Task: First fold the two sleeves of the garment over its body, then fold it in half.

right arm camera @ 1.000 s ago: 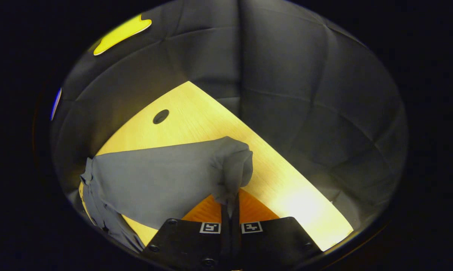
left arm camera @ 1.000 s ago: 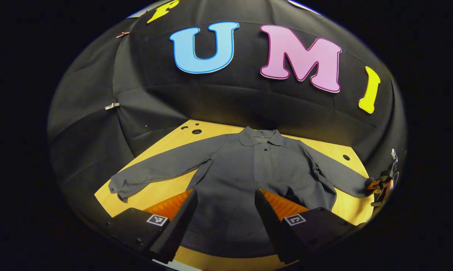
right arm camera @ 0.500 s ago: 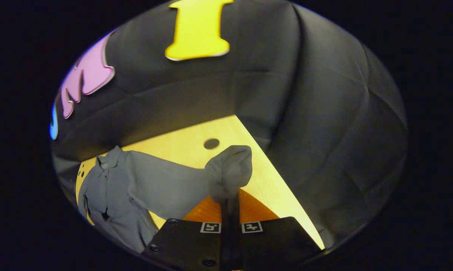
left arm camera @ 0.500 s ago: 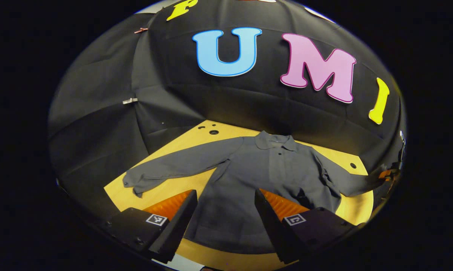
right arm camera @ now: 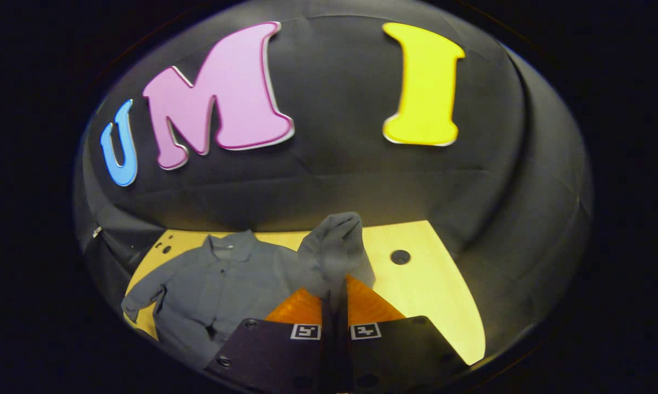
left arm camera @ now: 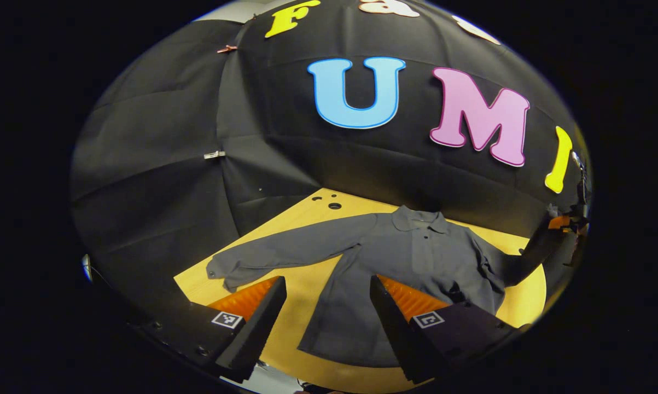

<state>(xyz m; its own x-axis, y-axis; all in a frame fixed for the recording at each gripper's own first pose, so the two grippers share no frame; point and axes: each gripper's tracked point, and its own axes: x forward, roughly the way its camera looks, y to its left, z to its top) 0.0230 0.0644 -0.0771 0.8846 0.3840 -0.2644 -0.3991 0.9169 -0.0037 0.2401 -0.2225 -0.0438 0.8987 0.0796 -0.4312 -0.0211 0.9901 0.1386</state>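
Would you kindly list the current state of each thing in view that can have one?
Shirt: spread flat on the table, buttoned, not folded.
Right sleeve: lifted off the table, cuff pinched.
Left sleeve: lying outstretched, untouched.
Right tongs: shut on the right sleeve.
Left tongs: open, empty, above the shirt's hem.

Lower frame of the left gripper view: the left gripper shows two wedge-shaped fingers on dark housings, each bearing a small square black-and-white marker. In the right gripper view, the right gripper carries matching markers and round screws on its housing.
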